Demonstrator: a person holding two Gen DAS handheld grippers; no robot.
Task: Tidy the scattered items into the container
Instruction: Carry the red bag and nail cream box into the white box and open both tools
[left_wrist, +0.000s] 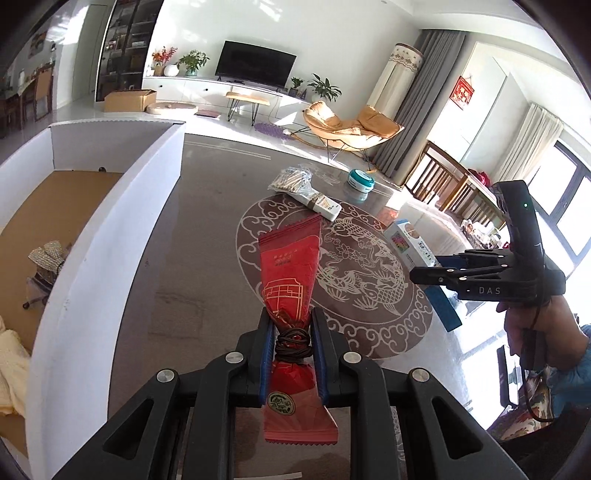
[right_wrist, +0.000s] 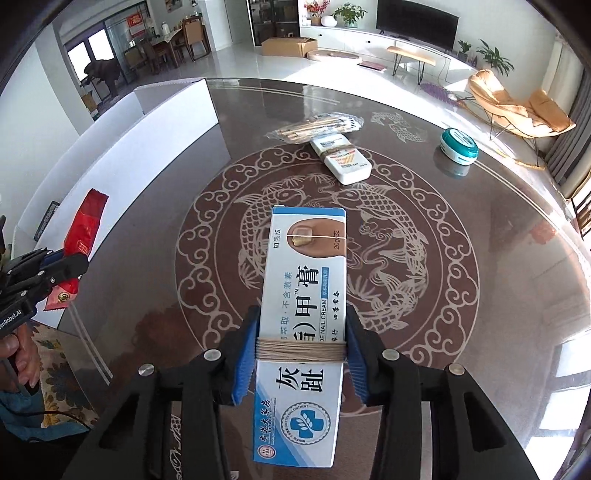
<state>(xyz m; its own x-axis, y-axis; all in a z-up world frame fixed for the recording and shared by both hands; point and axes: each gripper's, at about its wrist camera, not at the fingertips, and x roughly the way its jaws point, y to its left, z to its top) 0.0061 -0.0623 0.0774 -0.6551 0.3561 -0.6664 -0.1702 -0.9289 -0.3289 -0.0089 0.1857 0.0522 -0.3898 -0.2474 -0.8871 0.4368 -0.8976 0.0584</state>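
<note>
My left gripper (left_wrist: 291, 325) is shut on a stack of red sachets (left_wrist: 290, 273) bound with brown cord, held above the table beside the white cardboard box (left_wrist: 110, 236). My right gripper (right_wrist: 301, 332) is shut on a blue and white nail cream carton (right_wrist: 306, 280) wrapped with beige string, lifted over the fish medallion. In the right wrist view the left gripper (right_wrist: 70, 264) and the red sachets (right_wrist: 83, 232) show at the far left, near the white box (right_wrist: 122, 155). Seen from the left wrist, the right gripper (left_wrist: 428, 269) holds the carton (left_wrist: 417, 251) at the right.
On the dark round glass table (right_wrist: 480, 332) lie a clear bag of wooden sticks (right_wrist: 317, 127), a white banded packet (right_wrist: 341, 158) and a teal-lidded jar (right_wrist: 458, 146). Inside the box lie a patterned bundle (left_wrist: 48, 254) and pale cloth (left_wrist: 11, 376). A hand (left_wrist: 532, 328) grips the right handle.
</note>
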